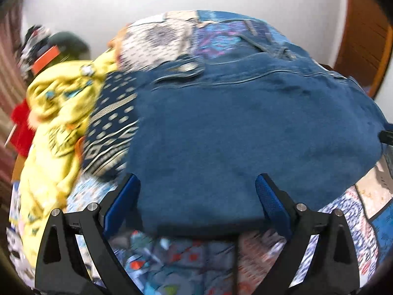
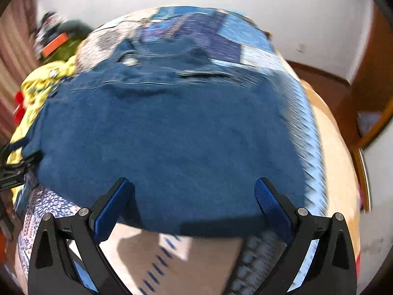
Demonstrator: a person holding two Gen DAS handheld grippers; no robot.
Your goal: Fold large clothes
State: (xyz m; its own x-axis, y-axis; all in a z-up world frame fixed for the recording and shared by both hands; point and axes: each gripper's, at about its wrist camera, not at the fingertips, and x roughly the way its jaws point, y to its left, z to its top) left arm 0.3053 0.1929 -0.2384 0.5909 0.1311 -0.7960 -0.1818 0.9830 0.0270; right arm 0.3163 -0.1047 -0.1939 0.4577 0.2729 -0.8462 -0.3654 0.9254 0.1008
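Black tongs (image 1: pixel 197 183), blue textured pads (image 2: pixel 266 198)

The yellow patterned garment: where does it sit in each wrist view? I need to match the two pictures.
Left wrist view: the yellow garment fills the left side, bunched beside the left edge of the blue jeans.
Right wrist view: only a strip of it shows at the far left edge, partly behind the jeans.
Shared landmark: the metal waist button at the far end of the jeans.

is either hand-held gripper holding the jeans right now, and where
Neither: both the left hand-held gripper and the right hand-held gripper stand open over the jeans' near edge.
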